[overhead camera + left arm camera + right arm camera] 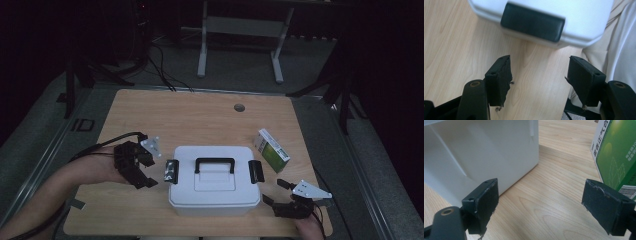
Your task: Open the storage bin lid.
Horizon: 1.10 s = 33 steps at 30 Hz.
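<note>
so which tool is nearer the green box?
Right. The right tool sits just below the green box; the left tool is across the white case.

box (214,181) mid-table (190,117), carton (272,150) right behind

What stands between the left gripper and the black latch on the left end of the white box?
Nothing visible. The left gripper is open beside the white box, and in the left gripper view only bare table lies between its jaws and the latch.
</note>
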{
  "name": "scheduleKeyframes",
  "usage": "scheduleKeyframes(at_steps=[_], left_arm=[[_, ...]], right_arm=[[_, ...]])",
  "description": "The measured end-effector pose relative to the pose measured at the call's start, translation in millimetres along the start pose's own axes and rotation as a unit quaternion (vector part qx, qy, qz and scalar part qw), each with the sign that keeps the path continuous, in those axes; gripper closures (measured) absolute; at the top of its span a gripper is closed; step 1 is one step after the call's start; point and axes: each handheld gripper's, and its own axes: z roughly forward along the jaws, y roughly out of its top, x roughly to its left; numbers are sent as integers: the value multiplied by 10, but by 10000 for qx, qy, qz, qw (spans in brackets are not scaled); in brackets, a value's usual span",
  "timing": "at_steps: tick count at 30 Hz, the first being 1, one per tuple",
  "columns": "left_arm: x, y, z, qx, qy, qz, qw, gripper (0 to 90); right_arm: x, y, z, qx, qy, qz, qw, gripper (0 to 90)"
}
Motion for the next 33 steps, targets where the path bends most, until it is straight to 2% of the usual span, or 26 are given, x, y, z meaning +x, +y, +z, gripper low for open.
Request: scheduleKeyframes(at_steps=[9, 10, 12, 18, 19, 23, 33], left_arm=[[-10, 325, 28, 59, -49, 275, 9996, 362], [-10, 325, 28, 59, -49, 275, 9996, 362], [-8, 429, 53, 65, -77, 345, 9994, 362], [-3, 583, 105, 116, -116, 475, 9987, 362], [-9, 652, 122, 115, -163, 532, 9984, 362], [-23, 797, 160, 190, -111, 667, 9975, 362], [55, 1061, 278, 337, -174, 764, 9964, 370]], right_arm=[[-1, -3, -1, -8, 18, 2, 10000, 136], [-1, -3, -1, -8, 18, 2, 10000, 136], [2, -4, 1, 1, 23, -20, 10000, 136], [9, -7, 5, 13, 35, -27, 10000, 136], [9, -8, 6, 13, 39, -25, 10000, 136], [14, -11, 7, 13, 39, -39, 10000, 136], [11, -16, 0, -1, 55, -46, 10000, 136]])
